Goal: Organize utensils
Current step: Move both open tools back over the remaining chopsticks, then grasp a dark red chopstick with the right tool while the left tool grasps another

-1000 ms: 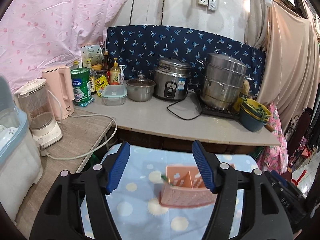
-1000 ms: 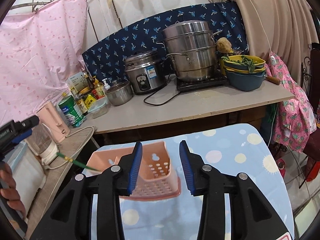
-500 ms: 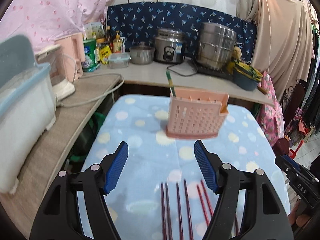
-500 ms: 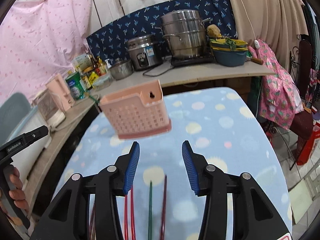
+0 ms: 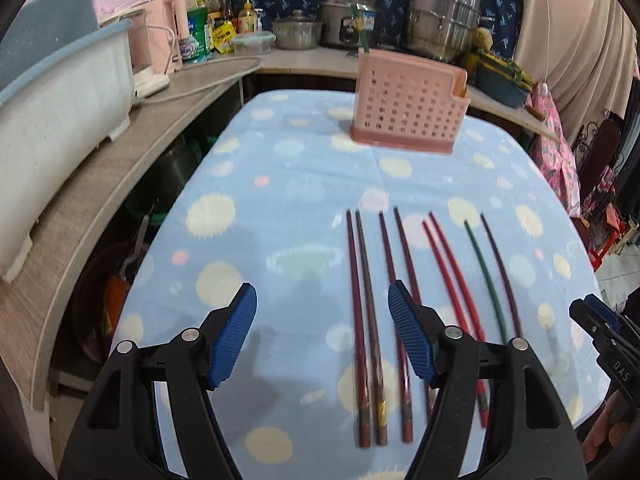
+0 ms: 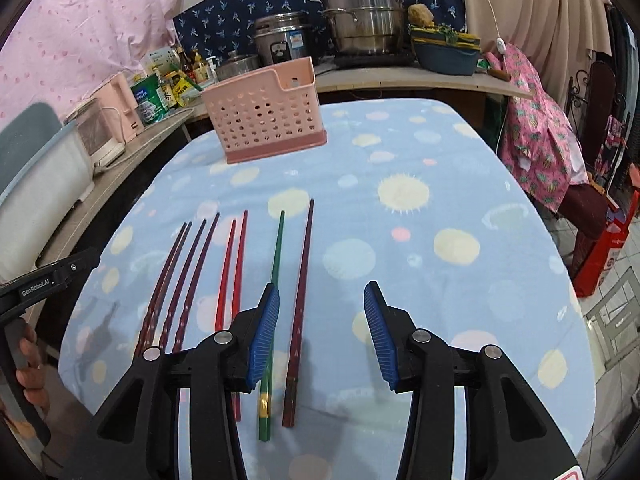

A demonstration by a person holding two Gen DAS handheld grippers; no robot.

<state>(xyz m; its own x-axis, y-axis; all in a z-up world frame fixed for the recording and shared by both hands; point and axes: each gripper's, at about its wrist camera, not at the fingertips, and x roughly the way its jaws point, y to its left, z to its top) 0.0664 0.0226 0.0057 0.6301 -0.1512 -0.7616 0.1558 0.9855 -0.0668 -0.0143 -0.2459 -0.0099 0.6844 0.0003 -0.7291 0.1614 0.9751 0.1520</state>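
Lying side by side on the spotted blue tablecloth (image 5: 248, 184), eight chopsticks are arranged lengthwise: four dark red chopsticks (image 5: 362, 312), two bright red chopsticks (image 5: 450, 268), one green chopstick (image 6: 275, 264) and one maroon chopstick (image 6: 301, 280). The pink holder (image 5: 408, 108) is positioned upright beyond them. The left gripper (image 5: 322, 338) is held wide apart, gripping nothing. The right gripper (image 6: 320, 334) is likewise parted and empty above the cloth.
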